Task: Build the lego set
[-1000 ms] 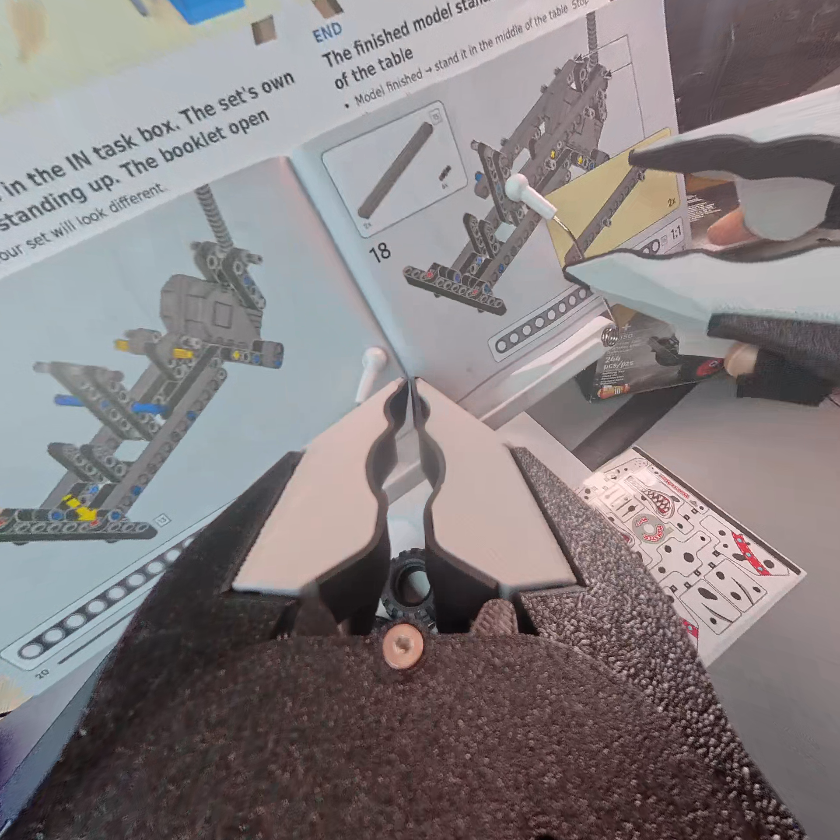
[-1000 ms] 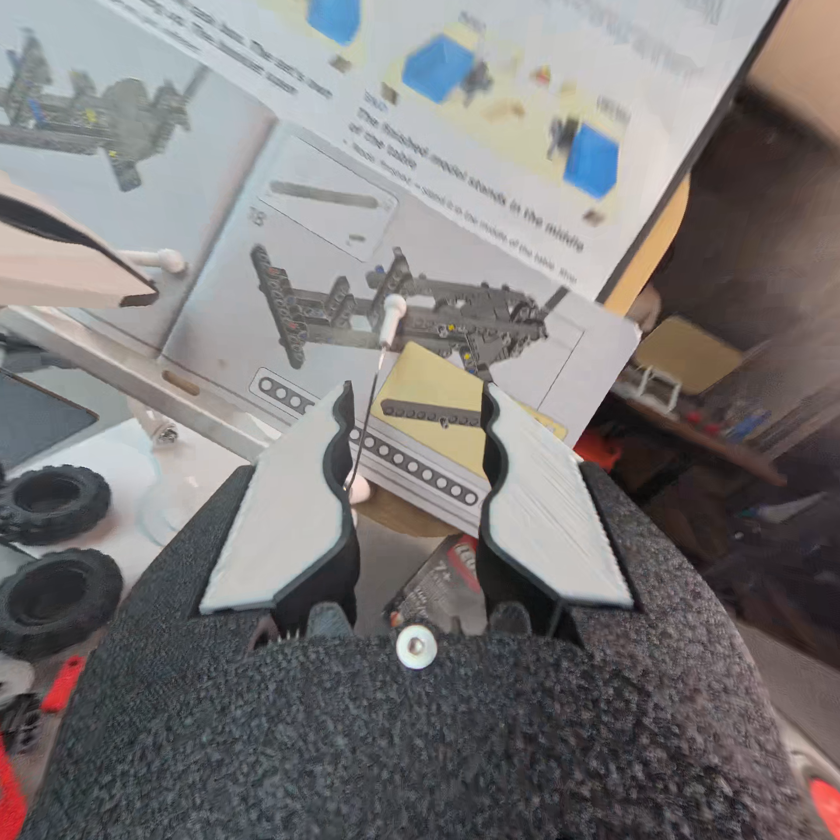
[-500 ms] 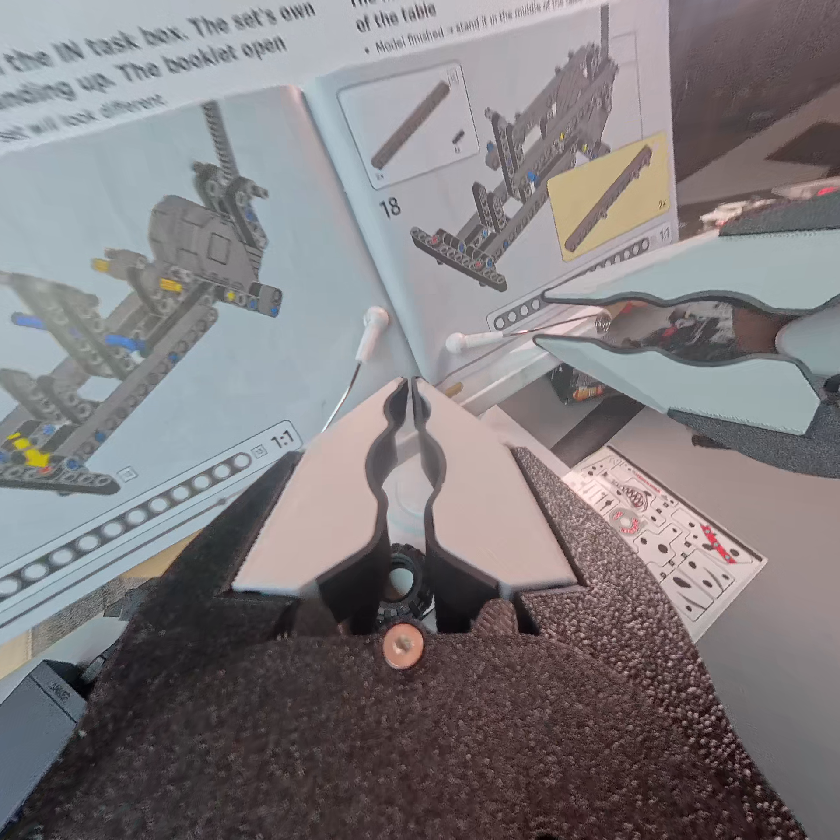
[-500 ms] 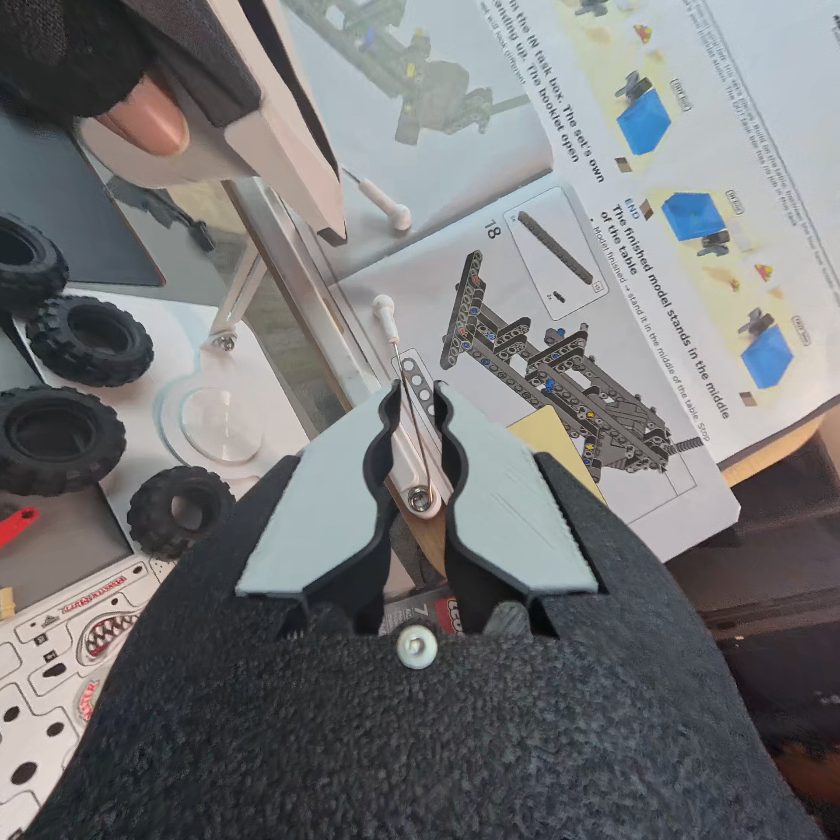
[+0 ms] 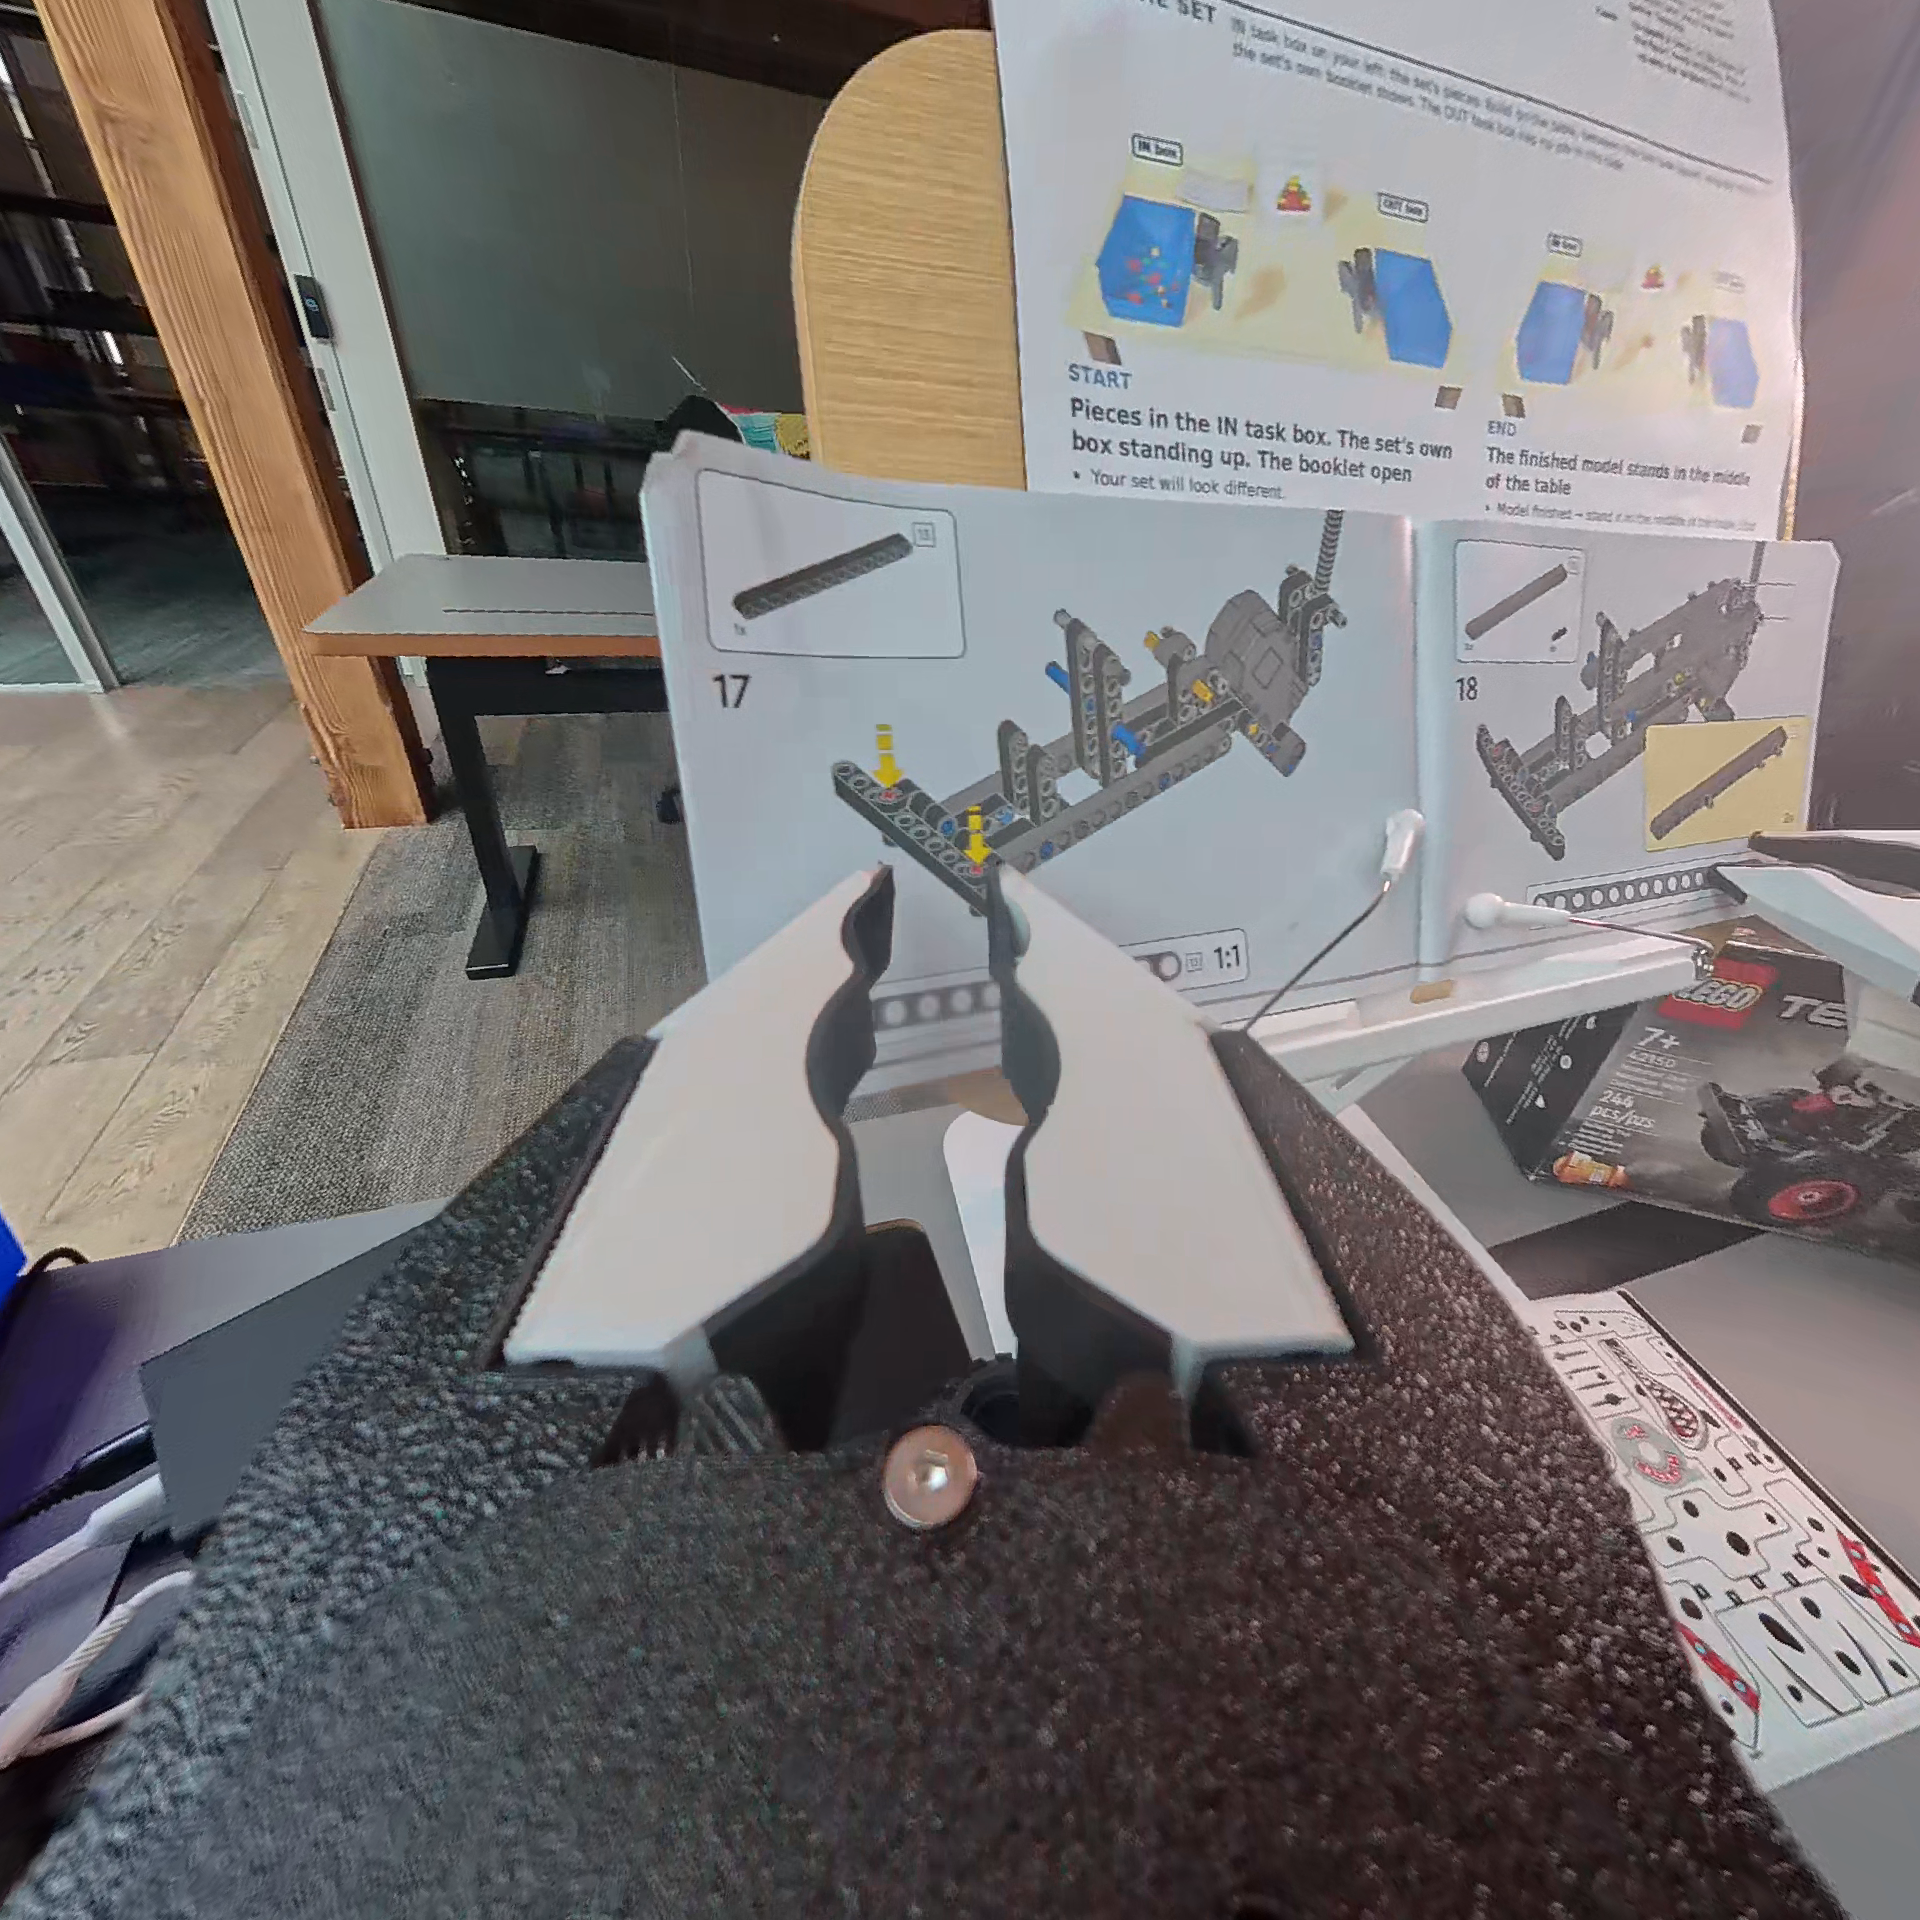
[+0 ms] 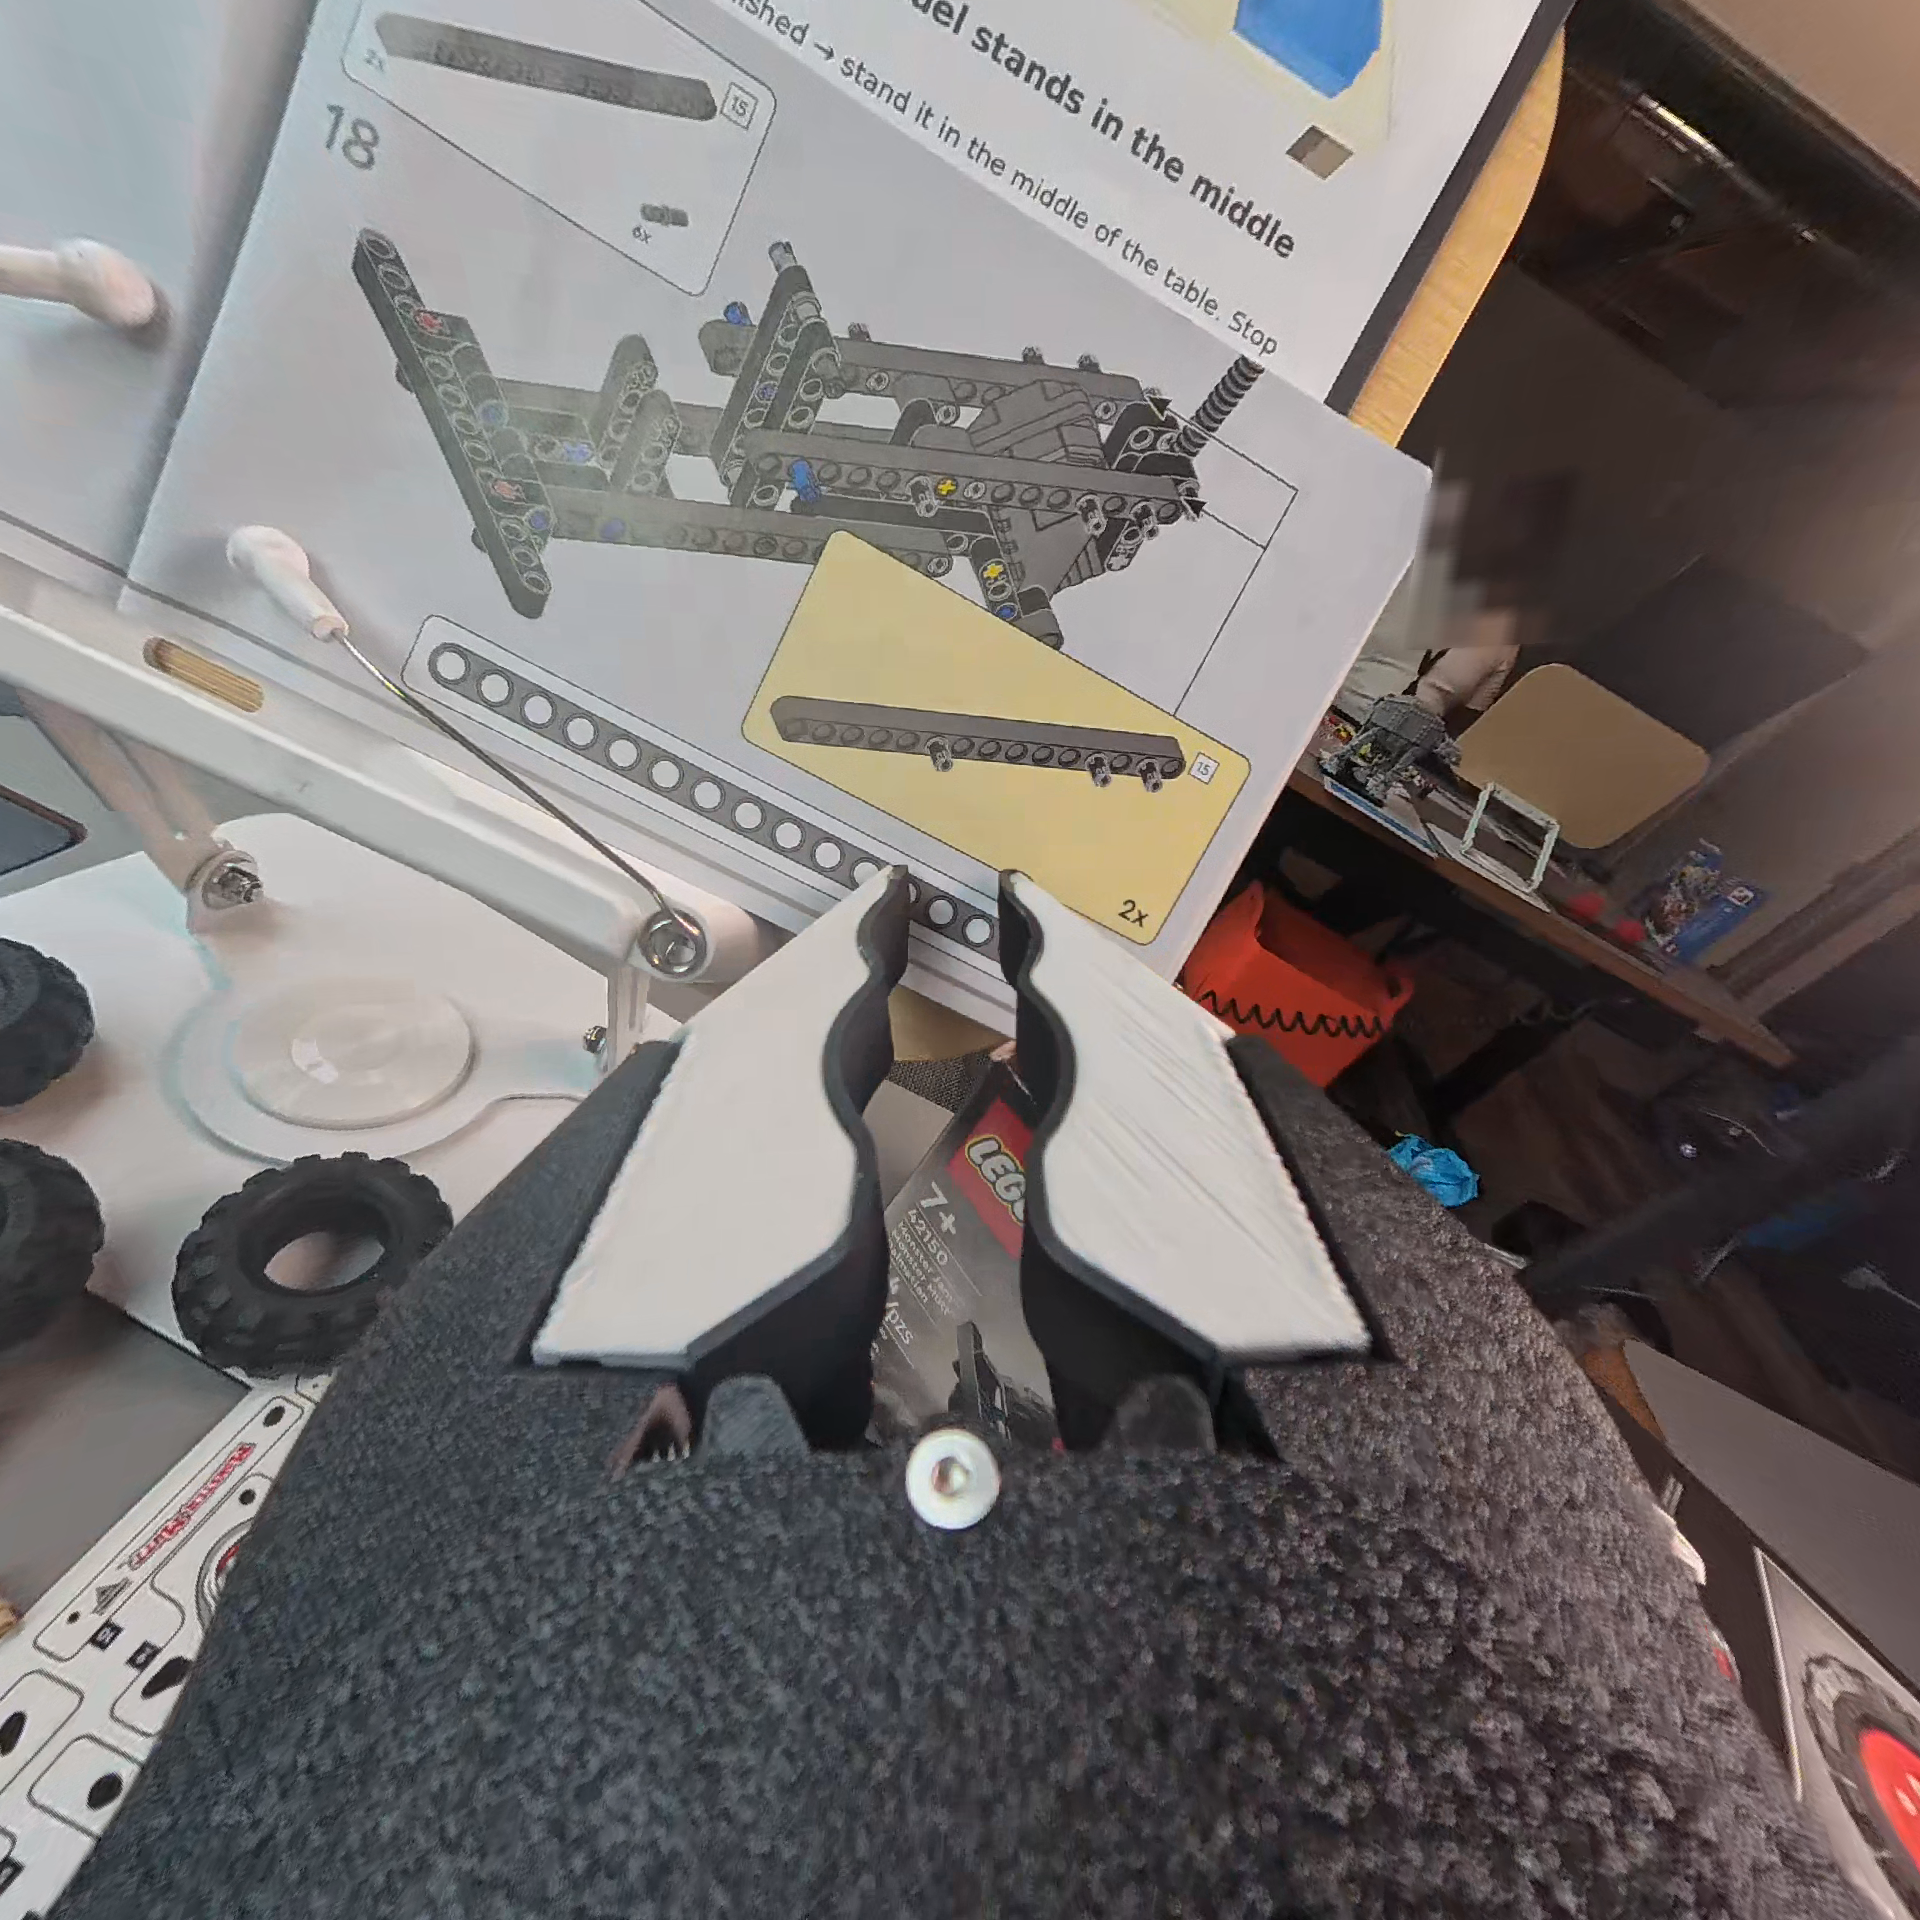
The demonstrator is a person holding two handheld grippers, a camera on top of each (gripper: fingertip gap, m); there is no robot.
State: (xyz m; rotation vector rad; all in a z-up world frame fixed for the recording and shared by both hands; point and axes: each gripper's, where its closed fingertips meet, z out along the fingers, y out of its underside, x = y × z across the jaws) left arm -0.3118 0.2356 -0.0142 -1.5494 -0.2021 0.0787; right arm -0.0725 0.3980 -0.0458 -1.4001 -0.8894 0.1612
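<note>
Both grippers slightly parted, empty; grey table (image 5: 1766,1340), wood floor (image 5: 125,831) behind

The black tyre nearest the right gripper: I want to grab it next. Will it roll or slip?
The tyre lies flat on its side, so a nudge probably slides rather than rolls it. It looks like rubber with knobby tread, so the fingers should grip it, and it likely squashes a little.

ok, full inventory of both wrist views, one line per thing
open instruction booklet: 1, pale grey, propped on stand
white metal book stand: 1, wire page clips, on table
printed task sheet: 1, white, behind booklet
black rubber tyres: three in view, left of stand base
black set box: 1, lying right of stand
white sticker sheet: 1, near right
left gripper: open, empty
right gripper: open, empty
</note>
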